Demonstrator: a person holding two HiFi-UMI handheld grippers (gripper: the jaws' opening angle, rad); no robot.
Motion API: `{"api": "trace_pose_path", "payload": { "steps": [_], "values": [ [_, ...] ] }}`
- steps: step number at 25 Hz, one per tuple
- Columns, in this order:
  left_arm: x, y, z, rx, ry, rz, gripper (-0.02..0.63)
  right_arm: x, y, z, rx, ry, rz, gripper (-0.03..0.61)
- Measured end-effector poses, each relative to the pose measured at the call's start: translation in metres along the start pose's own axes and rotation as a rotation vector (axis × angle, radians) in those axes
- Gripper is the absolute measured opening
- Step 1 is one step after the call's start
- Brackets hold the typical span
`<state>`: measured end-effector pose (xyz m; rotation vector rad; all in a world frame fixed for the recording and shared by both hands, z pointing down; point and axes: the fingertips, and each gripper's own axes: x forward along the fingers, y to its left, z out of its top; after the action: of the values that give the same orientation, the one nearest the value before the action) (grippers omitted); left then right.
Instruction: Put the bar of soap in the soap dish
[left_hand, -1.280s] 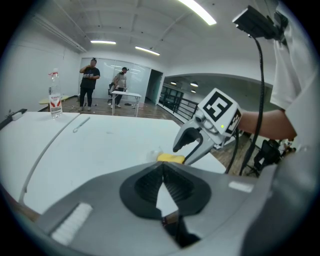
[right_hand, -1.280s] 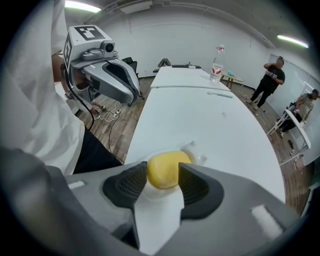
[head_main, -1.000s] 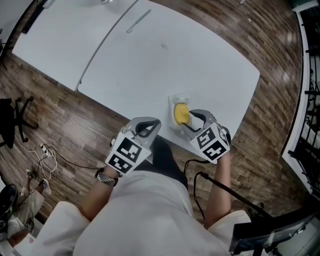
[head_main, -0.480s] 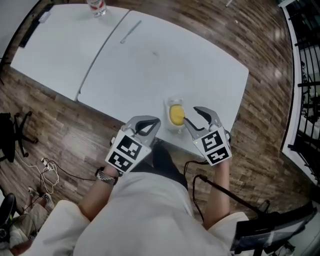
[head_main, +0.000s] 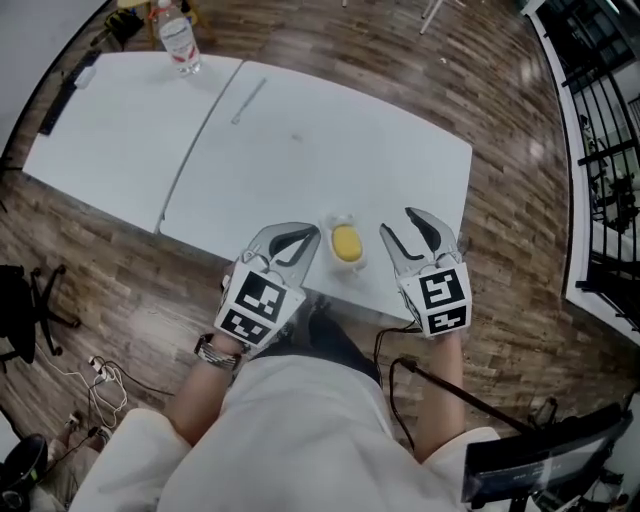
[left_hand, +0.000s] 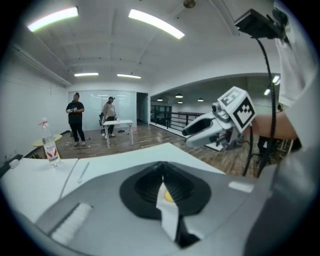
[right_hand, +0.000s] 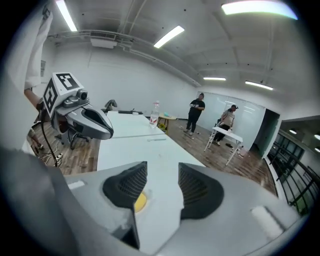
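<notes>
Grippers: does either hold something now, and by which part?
Nothing is held. The right gripper is open and empty, the left gripper shut on nothing; the soap lies in the soap dish.

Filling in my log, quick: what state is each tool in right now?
Left tool: closed, holding nothing.
Right tool: open, empty.
</notes>
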<state>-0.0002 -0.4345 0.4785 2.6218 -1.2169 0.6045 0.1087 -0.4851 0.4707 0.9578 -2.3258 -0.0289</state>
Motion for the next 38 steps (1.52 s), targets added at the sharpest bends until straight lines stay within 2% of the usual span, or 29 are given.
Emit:
{"api": "trace_pose_path", "payload": {
  "steps": [5, 9, 20, 27, 32, 38],
  "values": [
    [-0.007, 0.019, 0.029, 0.011, -0.086, 0.035, 0.008, -0.019, -0.022, 0.024, 0.015, -0.086, -0.132, 0.184],
    [-0.014, 0.026, 0.047, 0.020, -0.124, 0.037, 0.008, -0.038, -0.030, 0.039, 0.026, -0.130, -0.218, 0.183],
    [-0.035, 0.002, 0.078, 0.093, -0.243, 0.003, 0.008, -0.100, -0.048, 0.057, 0.131, -0.215, -0.400, 0.183],
    [-0.045, 0.006, 0.088, 0.090, -0.277, -0.002, 0.008, -0.129, -0.043, 0.068, 0.186, -0.280, -0.447, 0.173],
    [-0.049, 0.008, 0.102, 0.119, -0.308, 0.002, 0.008, -0.134, -0.042, 0.078, 0.199, -0.335, -0.434, 0.173],
    [-0.039, -0.001, 0.109, 0.121, -0.324, 0.005, 0.008, -0.141, -0.055, 0.067, 0.211, -0.358, -0.432, 0.162]
  ]
}}
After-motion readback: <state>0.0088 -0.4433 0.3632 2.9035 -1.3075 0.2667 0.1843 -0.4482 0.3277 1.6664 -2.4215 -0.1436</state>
